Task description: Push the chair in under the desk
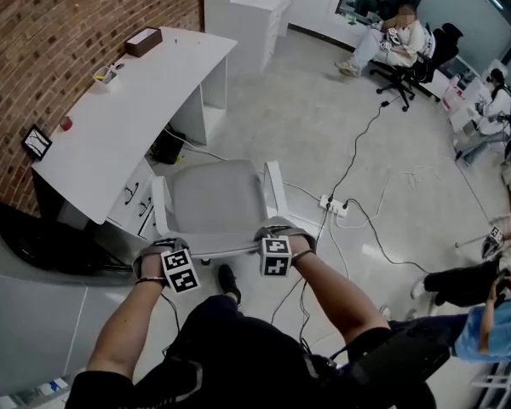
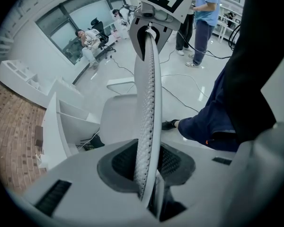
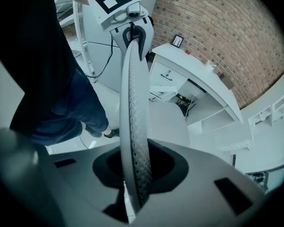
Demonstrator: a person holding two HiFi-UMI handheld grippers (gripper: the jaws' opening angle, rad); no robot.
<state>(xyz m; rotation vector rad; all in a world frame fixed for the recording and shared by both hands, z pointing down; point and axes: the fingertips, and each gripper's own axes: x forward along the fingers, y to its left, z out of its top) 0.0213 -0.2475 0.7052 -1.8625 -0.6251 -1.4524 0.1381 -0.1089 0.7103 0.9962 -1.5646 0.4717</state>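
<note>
Head view: chair (image 1: 213,201) stands just right of white tabletop (image 1: 128,118); left hand-held gripper (image 1: 160,252) and right hand-held gripper (image 1: 281,231) sit on its near backrest (image 1: 226,250).
Left gripper view: jaws narrow, clamping backrest edge.
Right gripper view: jaws narrow, clamping backrest edge.

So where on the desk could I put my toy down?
The desk is bare from its middle to the front edge, between the box and the frame. The wall side is crowded: a cup and a red thing sit there. The chair seat is free too.
</note>
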